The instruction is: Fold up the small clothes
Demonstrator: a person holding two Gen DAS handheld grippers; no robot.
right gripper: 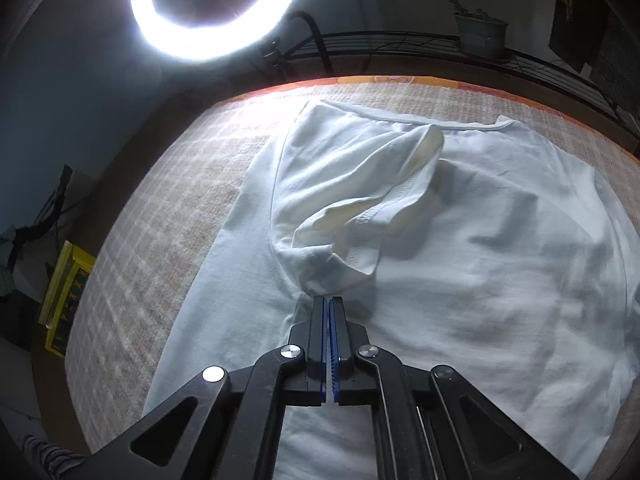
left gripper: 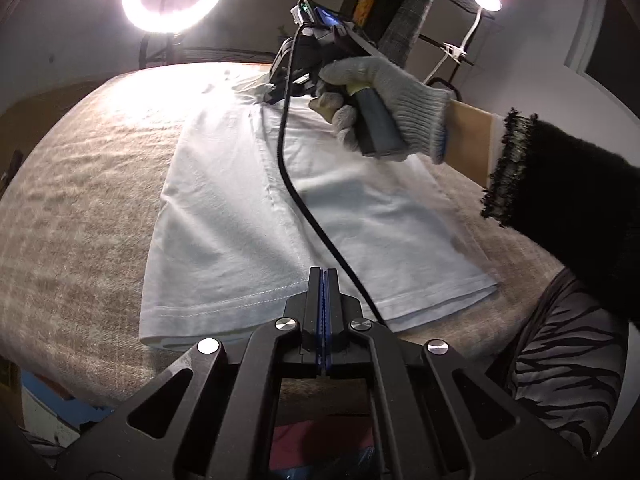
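While the left gripper [left gripper: 324, 276] hangs at the near hem of the white T-shirt [left gripper: 280, 200] with its jaws pressed together and no cloth visibly between them, the shirt lies flat and lengthwise on the beige woven cover [left gripper: 88, 184] of the table. A black cable [left gripper: 288, 168] runs from the near edge across the shirt toward the far end. On the right, a black fuzzy sleeve [left gripper: 560, 184] leads to a hand in a grey knit glove [left gripper: 380, 92] that holds the handle of the right gripper [left gripper: 276, 96], whose tips meet the cloth at the far end of the shirt. From the right wrist view, those jaws are closed and pinch a bunched fold of the sleeve [right gripper: 360, 200] at its near point, and the sleeve lies crumpled over the shirt's body. Beyond it the collar [right gripper: 460, 126] lies close to the far edge of the table. Farther off, a ring light [right gripper: 216, 4] glares at the left, a dark wire rack [right gripper: 400, 44] stands behind the table, and a potted plant [right gripper: 480, 32] sits on it to the right.
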